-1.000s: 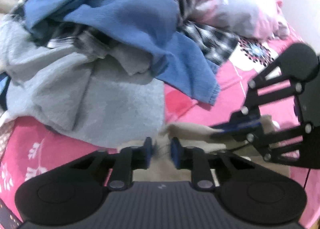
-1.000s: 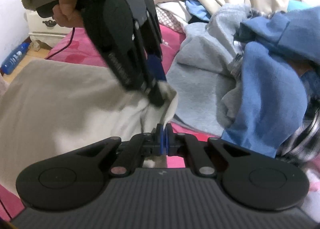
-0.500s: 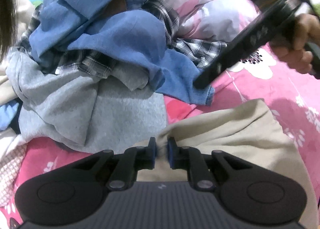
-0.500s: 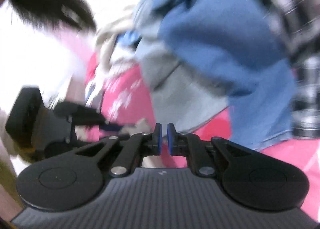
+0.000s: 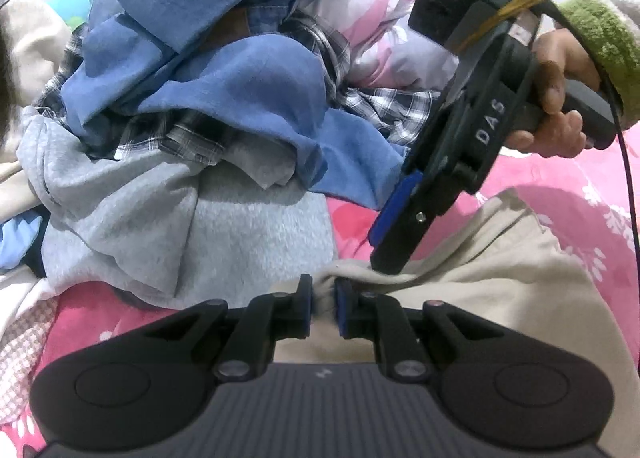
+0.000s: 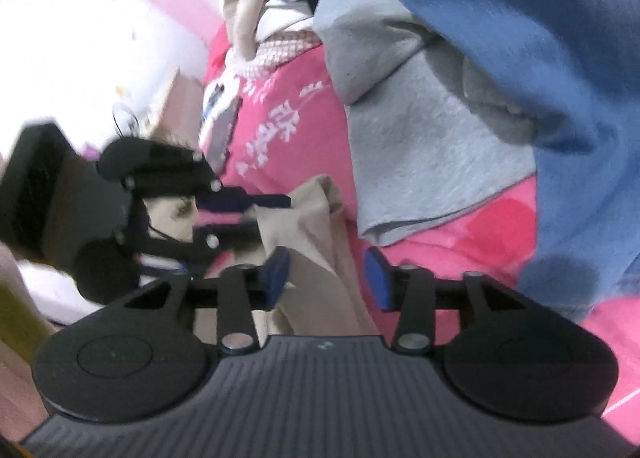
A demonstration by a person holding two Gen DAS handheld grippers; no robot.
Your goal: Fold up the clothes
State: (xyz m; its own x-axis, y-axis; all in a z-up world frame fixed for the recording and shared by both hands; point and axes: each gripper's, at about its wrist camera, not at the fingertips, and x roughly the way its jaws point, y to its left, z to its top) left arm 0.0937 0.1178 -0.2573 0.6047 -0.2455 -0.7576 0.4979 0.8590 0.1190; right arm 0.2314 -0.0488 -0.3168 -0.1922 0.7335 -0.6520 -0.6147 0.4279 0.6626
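L tool [image 5: 323,308] pinching beige garment [image 5: 500,298] edge, R tool [image 6: 326,278] wide open w/ nothing held, clothes pile [image 5: 200,118] close behind

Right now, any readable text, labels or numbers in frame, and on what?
"DAS": raised letters on the black body of the right gripper, seen in the left wrist view; the last character could be a 5.
Small mark at the centre of each camera mount: too small to read.

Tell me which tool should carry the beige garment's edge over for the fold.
Probably the left tool: it is pinching the beige garment edge. The right tool is open, gripping nothing.
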